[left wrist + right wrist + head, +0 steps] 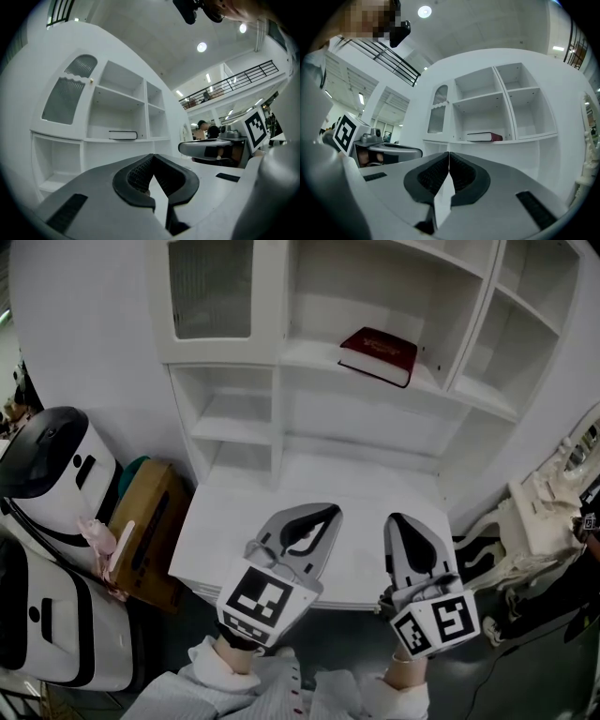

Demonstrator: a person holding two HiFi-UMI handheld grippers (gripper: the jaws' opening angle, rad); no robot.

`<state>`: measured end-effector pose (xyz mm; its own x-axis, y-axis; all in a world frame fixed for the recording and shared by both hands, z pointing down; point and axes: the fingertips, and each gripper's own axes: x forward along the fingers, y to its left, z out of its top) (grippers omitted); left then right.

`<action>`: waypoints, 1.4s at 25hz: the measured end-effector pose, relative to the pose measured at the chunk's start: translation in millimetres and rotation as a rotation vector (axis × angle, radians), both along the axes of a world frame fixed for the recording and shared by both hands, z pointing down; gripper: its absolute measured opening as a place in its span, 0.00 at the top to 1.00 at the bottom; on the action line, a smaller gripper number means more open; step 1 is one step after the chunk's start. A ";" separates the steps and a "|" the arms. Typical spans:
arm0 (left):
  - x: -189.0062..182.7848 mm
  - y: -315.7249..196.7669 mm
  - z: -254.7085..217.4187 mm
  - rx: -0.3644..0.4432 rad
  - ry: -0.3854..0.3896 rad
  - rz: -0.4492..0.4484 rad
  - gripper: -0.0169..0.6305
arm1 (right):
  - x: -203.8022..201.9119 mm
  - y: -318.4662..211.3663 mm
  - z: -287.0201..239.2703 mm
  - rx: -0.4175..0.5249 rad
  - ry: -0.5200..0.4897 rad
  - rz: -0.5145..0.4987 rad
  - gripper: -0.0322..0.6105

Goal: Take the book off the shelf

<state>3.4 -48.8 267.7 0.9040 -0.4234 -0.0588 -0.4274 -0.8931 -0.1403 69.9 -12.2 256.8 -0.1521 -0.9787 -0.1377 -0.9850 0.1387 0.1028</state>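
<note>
Dark red book [379, 354] is laid flat on middle shelf [314, 354] of white cabinet, untouched. Left tongs [322, 514] and right tongs [397, 521] are held side by side above white desk [225, 521], well apart from book. Both are pressed together, nothing pinched between.

surface: white shelf unit [309, 357] | in middle compartment: red book [379, 354], lying flat

Head cam: high, looks steeply down over left gripper [326, 512] & right gripper [397, 519], shelf [281, 357] far ahead. Gripper cams: low behind own jaws, facing fwd/up at shelf, not close. All 3 share the book [379, 354]; each gripper cam prob. catches the other gripper.
</note>
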 end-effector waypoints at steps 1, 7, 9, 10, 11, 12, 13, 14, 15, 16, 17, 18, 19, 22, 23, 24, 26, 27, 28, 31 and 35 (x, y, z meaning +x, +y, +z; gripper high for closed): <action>1.7 -6.2 1.6 -0.002 -0.004 0.001 0.96 | 2.9 -5.7 1.0 -0.002 -0.004 0.004 0.93; 17.3 -38.1 14.9 -0.026 -0.024 0.006 0.96 | 21.6 -36.3 13.7 -0.027 -0.022 0.016 0.93; 23.9 -48.1 17.0 -0.031 -0.026 0.004 0.96 | 28.1 -46.3 16.3 -0.035 -0.027 0.013 0.93; 27.5 -53.3 18.1 -0.035 -0.027 0.002 0.96 | 31.7 -51.6 17.1 -0.038 -0.028 0.011 0.93; 31.6 -59.0 18.7 -0.038 -0.026 -0.002 0.96 | 35.8 -57.2 17.2 -0.039 -0.027 0.008 0.93; 36.1 -64.9 18.4 -0.039 -0.024 -0.007 0.96 | 40.4 -63.2 16.5 -0.039 -0.027 0.003 0.93; 40.9 -70.7 17.8 -0.038 -0.021 -0.014 0.96 | 45.4 -69.1 15.5 -0.037 -0.026 -0.003 0.93; 46.0 -76.2 17.4 -0.036 -0.021 -0.020 0.96 | 50.8 -75.0 14.2 -0.034 -0.024 -0.010 0.93; 51.1 -81.5 16.8 -0.034 -0.021 -0.027 0.96 | 56.4 -80.9 12.8 -0.031 -0.022 -0.016 0.93; 56.2 -87.1 15.8 -0.032 -0.020 -0.035 0.96 | 62.0 -87.0 11.0 -0.026 -0.021 -0.022 0.93; 61.4 -92.9 14.4 -0.030 -0.018 -0.044 0.96 | 67.6 -93.4 8.8 -0.022 -0.020 -0.029 0.93; 66.7 -98.6 13.0 -0.028 -0.017 -0.053 0.96 | 73.1 -100.1 6.5 -0.019 -0.019 -0.038 0.93; 72.0 -104.2 11.5 -0.028 -0.016 -0.062 0.96 | 78.5 -107.0 4.3 -0.017 -0.018 -0.048 0.93; 87.7 -120.7 5.3 -0.028 -0.009 -0.093 0.96 | 94.5 -126.8 -2.2 -0.014 -0.014 -0.084 0.93; 92.8 -125.5 2.9 -0.027 -0.007 -0.106 0.96 | 99.6 -132.4 -4.6 -0.013 -0.012 -0.097 0.93; 97.7 -129.6 0.7 -0.026 -0.007 -0.119 0.96 | 104.6 -137.3 -6.9 -0.012 -0.010 -0.111 0.93; 106.7 -136.8 -2.6 -0.025 -0.010 -0.145 0.96 | 113.8 -145.6 -11.1 -0.011 -0.007 -0.138 0.93; 110.8 -140.0 -4.1 -0.025 -0.011 -0.158 0.96 | 118.0 -149.1 -12.9 -0.010 -0.005 -0.150 0.93; 114.7 -142.9 -5.7 -0.024 -0.012 -0.170 0.96 | 122.1 -152.4 -14.8 -0.009 -0.004 -0.163 0.93; 124.7 -150.0 -10.5 -0.019 -0.009 -0.207 0.96 | 132.5 -161.5 -20.6 -0.003 0.009 -0.198 0.93; 134.6 -160.6 -10.9 -0.019 -0.010 -0.242 0.96 | 144.6 -174.5 -24.8 0.000 0.030 -0.227 0.93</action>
<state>138.0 -209.4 256.8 0.7768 -0.6284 -0.0399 -0.6276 -0.7676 -0.1297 214.4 -186.7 232.1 -0.3723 -0.9190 -0.1298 -0.9251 0.3561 0.1319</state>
